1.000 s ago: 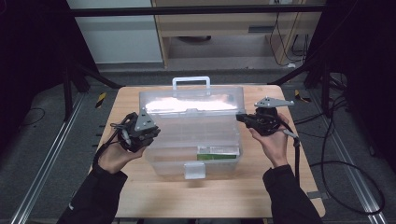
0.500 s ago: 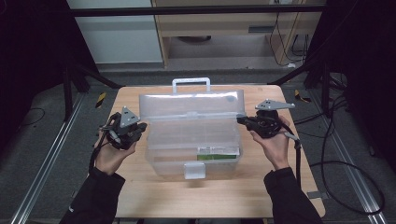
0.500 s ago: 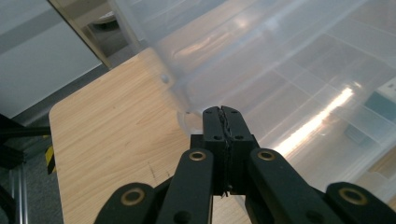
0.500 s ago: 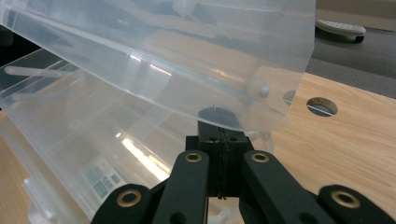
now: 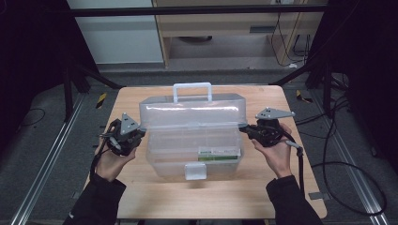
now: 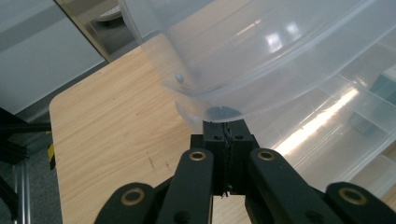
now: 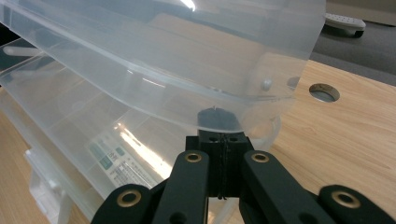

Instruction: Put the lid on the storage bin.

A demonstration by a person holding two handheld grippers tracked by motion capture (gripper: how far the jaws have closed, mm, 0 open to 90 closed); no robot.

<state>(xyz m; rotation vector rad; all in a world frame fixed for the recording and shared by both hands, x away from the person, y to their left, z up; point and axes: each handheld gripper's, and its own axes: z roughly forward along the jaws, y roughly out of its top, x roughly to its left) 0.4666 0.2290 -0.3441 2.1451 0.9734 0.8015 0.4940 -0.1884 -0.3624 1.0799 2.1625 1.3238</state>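
A clear plastic toolbox (image 5: 187, 157) stands mid-table, its lid (image 5: 192, 115) half raised and its white handle (image 5: 191, 89) at the far side. Inside lies a green-labelled packet (image 5: 218, 153). My left gripper (image 5: 140, 133) is shut at the lid's left end. In the left gripper view its closed tips (image 6: 227, 128) sit just under the lid's rim (image 6: 210, 100), nothing between the jaws. My right gripper (image 5: 243, 128) is shut at the lid's right end, and its tips (image 7: 219, 140) likewise lie under the lid's edge (image 7: 224, 105).
The wooden table (image 5: 141, 201) has bare strips left, right and in front of the box. A white latch (image 5: 195, 171) hangs on the box's front. A round cable hole (image 7: 323, 92) lies in the tabletop near the right gripper. Cables trail off the table's right side.
The left hand has shifted a little left and down beside the box. The right hand has stayed put at the lid's right end.
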